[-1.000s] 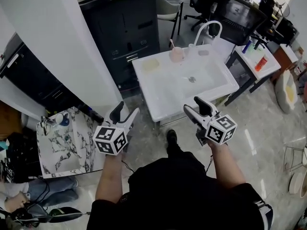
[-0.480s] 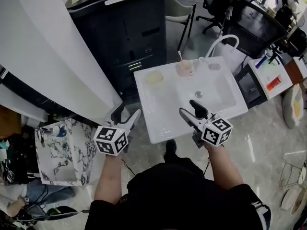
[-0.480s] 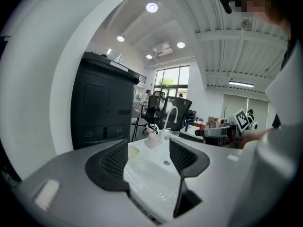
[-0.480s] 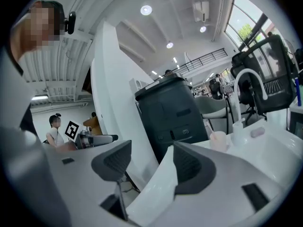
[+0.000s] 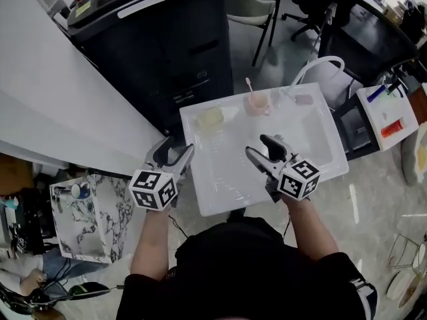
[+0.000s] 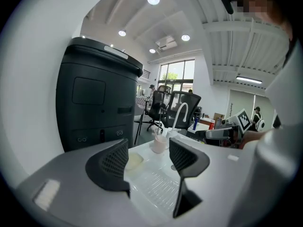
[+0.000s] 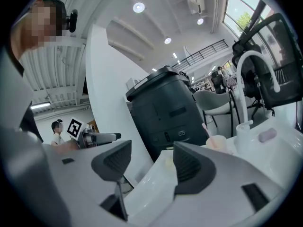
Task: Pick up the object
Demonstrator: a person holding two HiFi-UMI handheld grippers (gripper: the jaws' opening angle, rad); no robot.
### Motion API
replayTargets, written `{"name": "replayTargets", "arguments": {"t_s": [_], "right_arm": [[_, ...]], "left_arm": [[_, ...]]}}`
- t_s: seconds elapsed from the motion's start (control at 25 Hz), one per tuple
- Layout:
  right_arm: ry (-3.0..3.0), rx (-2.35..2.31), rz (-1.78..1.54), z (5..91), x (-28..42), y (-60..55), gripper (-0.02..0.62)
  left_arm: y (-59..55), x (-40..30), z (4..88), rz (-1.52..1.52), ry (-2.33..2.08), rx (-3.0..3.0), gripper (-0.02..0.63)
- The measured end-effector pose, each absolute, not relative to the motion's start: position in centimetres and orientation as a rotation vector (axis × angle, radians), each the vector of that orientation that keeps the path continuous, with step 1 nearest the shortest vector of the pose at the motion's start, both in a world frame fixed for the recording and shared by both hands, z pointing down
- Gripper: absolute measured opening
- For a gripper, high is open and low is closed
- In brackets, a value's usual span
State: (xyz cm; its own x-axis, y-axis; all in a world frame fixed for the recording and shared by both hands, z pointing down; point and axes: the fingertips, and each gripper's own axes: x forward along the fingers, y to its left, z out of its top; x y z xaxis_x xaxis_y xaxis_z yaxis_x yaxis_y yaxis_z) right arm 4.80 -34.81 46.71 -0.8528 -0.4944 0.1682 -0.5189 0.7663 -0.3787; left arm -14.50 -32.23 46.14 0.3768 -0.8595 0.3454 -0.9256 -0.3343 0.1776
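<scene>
Both grippers open and empty over the white rectangular sink unit [image 5: 220, 199] — nothing is gripped.

The left gripper [image 5: 175, 153] is held at the sink's front-left edge with jaws spread. In the left gripper view the pale yellow flat pad [image 6: 134, 161] is seen ahead in the gap, close to the left jaw, untouched. The pink cup with a stick in it [image 5: 257, 103] stands farther back, near the white curved faucet [image 5: 320, 65]. The right gripper [image 5: 257, 145] is held above the sink's front middle, jaws apart — pad and cup lie well ahead of it. A black cabinet [image 5: 167, 45] is seen behind the sink.
</scene>
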Motion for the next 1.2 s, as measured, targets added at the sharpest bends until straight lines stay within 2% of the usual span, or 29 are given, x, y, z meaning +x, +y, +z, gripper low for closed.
{"name": "replayTargets", "arguments": {"t_s": [0.6, 1.2], "right_arm": [[-2.876, 0.725, 0.757, 49.5, 4.5, -39.3, 0.258], [-2.805, 0.743, 0.740, 50.5, -0.5, -42.4, 0.258]], "left_arm": [[-37.1, -12.7, 48.6, 0.414, -1.557, 2.245, 0.268], [-42.8, -14.6, 55.7, 0.684, -1.357, 2.302, 0.268]]}}
